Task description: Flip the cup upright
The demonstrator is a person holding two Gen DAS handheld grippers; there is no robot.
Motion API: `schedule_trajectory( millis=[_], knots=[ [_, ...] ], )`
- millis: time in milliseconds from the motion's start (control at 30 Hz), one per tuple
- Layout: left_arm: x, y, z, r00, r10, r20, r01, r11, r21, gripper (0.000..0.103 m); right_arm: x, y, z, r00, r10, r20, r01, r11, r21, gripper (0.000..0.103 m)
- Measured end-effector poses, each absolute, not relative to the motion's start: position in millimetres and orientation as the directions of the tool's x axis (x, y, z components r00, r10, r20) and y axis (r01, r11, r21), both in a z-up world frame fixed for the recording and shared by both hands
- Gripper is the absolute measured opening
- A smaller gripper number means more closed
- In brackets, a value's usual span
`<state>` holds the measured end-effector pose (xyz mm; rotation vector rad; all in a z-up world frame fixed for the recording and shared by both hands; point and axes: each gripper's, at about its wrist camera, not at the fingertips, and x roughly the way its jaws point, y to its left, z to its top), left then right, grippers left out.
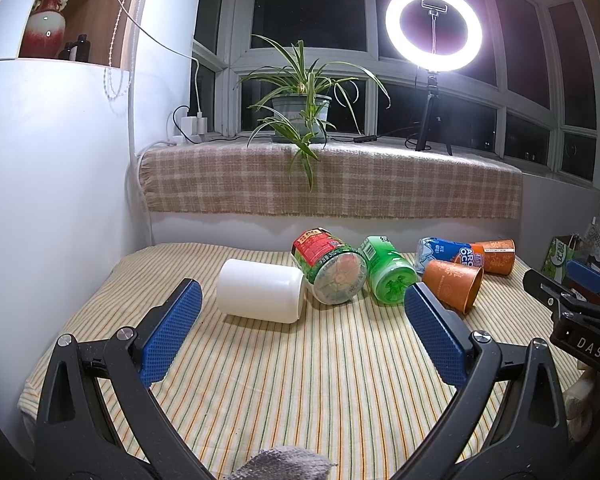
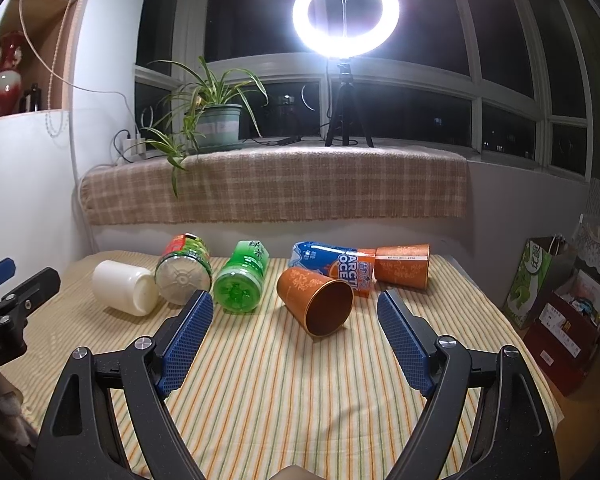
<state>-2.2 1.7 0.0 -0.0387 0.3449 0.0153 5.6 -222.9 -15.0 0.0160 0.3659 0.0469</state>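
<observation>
- Left wrist view shows your left gripper [image 1: 302, 334] with its jaws spread wide and nothing between the blue pads [image 1: 172, 332]; it hangs above the striped cloth [image 1: 300, 380].
- At 12 o'clock from this gripper, a white cup [image 1: 260, 296] lies on its side on the cloth, between the lines of the two fingers but beyond their tips.
- Just beside the white cup, at 1 o'clock, a red-labelled bottle [image 1: 328, 266] lies with its base toward you and seems to touch the cup.
- Next comes a green bottle [image 1: 386, 274], also lying down, near the right pad.
- Your right gripper [image 2: 296, 338] also has its jaws wide apart and holds nothing.
- At 12 o'clock from it, an orange cup [image 2: 314, 300] lies on its side, the open mouth turned toward you and a little to 4 o'clock.
- Behind this cup, at 1 o'clock, a blue bottle [image 2: 332, 262] lies on the cloth, and a second orange cup [image 2: 402, 266] lies at its far end, also on its side.
- At 12 o'clock, far behind, a ring light [image 2: 346, 14] on a tripod shines on the windowsill, with a potted plant [image 2: 216, 118] at 11 o'clock.
- No cup stands upright yet.
</observation>
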Motion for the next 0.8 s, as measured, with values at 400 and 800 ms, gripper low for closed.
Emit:
schedule_trajectory(
  millis=[400,800],
  knots=[
    [-2.6,3.8,1.8,0.941,0.008,-0.338,-0.021,0.999,-0.036,0.103,5.6,-223.1,-14.9,0.932,0.049,-0.359,-0.043,0.999,0.025,0.084],
    [-2.7,3.8,1.8,0.941,0.008,-0.339,-0.021,0.999,-0.036,0.103,4.8,-222.6,-15.2,0.932,0.05,-0.359,-0.043,0.999,0.026,0.084]
  ],
)
